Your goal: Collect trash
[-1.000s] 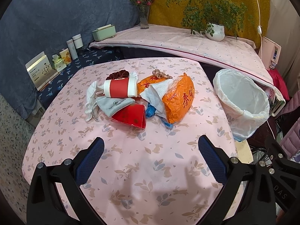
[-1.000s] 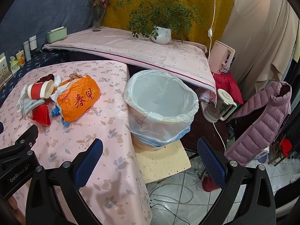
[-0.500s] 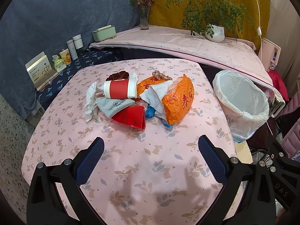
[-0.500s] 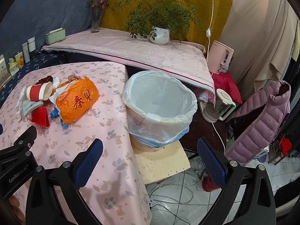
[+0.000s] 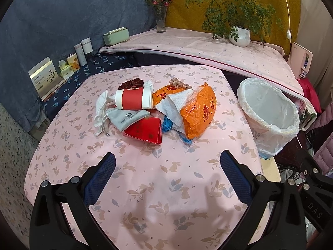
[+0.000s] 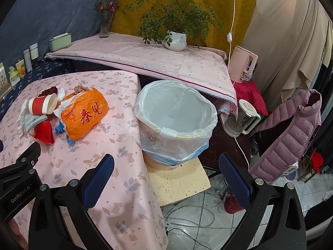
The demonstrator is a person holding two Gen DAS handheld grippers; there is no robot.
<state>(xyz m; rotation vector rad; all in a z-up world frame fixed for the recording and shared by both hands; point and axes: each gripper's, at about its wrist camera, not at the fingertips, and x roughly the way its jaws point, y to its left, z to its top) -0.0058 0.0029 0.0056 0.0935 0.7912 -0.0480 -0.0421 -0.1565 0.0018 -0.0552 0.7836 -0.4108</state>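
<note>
Lined bin [image 6: 174, 123], seemingly empty inside

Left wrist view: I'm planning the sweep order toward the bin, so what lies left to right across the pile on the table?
White cloth → red paper cup → white paper napkin → orange plastic bag → bin with white liner, standing off the table's right edge.
</note>
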